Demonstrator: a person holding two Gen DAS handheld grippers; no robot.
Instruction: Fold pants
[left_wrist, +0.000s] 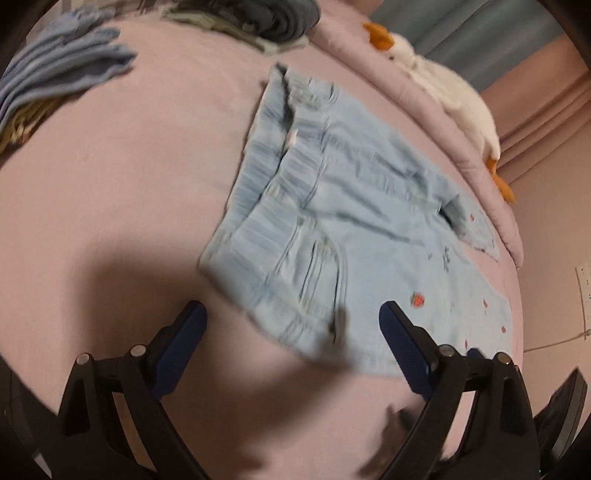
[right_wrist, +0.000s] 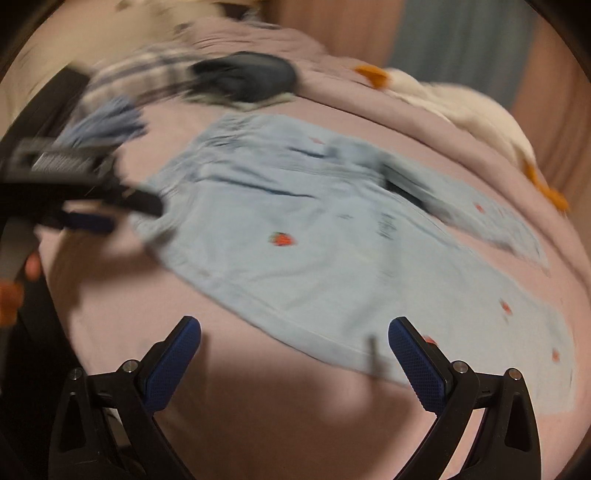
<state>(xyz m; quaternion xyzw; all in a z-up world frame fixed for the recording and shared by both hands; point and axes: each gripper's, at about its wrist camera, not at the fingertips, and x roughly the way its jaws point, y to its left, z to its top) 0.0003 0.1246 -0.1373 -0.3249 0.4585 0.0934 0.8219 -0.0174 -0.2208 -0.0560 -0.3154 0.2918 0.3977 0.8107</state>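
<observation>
Light blue denim pants (left_wrist: 332, 221) with small red strawberry patches lie spread flat on a pink bed sheet (left_wrist: 110, 184). In the left wrist view the waistband is nearest, and my left gripper (left_wrist: 291, 308) hovers open above the waistband's near corner with nothing clamped. In the right wrist view the pants (right_wrist: 314, 221) stretch to the right. My right gripper (right_wrist: 294, 321) is open over the near edge of a leg, its blue pads (right_wrist: 173, 369) wide apart. The left gripper (right_wrist: 122, 214) shows blurred at the waist end.
Folded blue clothes (left_wrist: 66, 62) and a dark pile of jeans (left_wrist: 273, 18) lie at the far side of the bed. A white plush goose (left_wrist: 454, 92) with orange feet rests on a rolled pink blanket (left_wrist: 369, 59) along the right. Bare sheet surrounds the pants.
</observation>
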